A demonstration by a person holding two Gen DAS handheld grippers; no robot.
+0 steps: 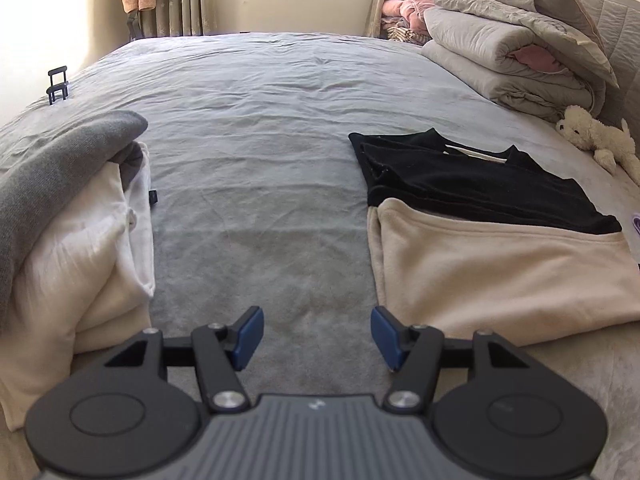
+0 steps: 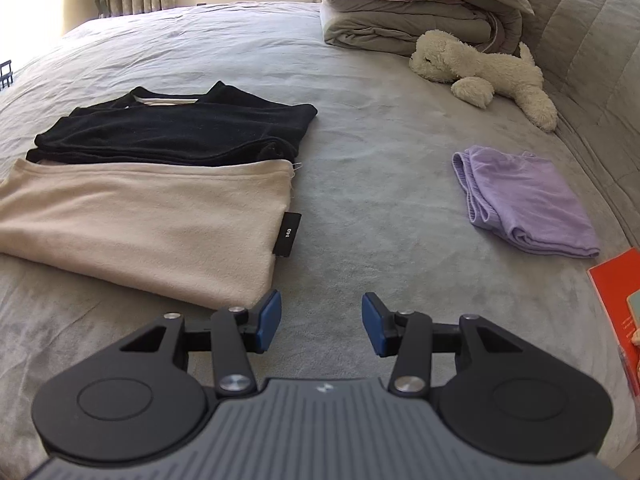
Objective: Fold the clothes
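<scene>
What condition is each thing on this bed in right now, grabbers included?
Left gripper: open, empty.
Right gripper: open, empty.
Beige garment: folded flat.
Black garment: folded, partly on the beige one.
Purple garment: loosely folded.
White and grey clothes: heaped, unfolded.
Quilts: folded, stacked.
Plush toy: lying on its side.

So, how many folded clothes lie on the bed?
3 clearly folded: black top, beige garment overlapping it, lilac piece apart on the right. A grey and white heap at left may hide more.

Your grey bed carried folded black, beige and lilac garments, a plush toy, a rolled duvet and unfolded clothes.
</scene>
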